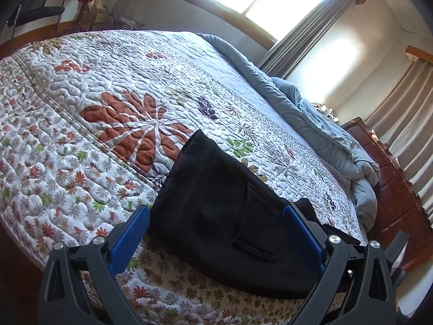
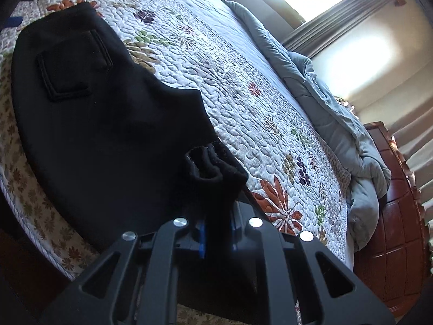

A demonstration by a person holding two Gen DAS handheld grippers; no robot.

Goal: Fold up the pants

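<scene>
Black pants (image 1: 216, 211) lie on the near edge of the floral quilt (image 1: 81, 108), back pocket (image 2: 73, 62) up. Left gripper (image 1: 216, 233) spread wide, hovering over the pants, 2 blue pads (image 1: 130, 241) apart. Right gripper (image 2: 216, 233) clenched on bunched pants fabric, probably a cuff. Blue comforter (image 1: 324, 124) far right.

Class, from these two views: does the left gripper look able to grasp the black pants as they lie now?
Probably yes. The left gripper is open, its tongs straddling the pants on the quilt, nothing between. The right gripper already grips the pants' cuff end.
</scene>
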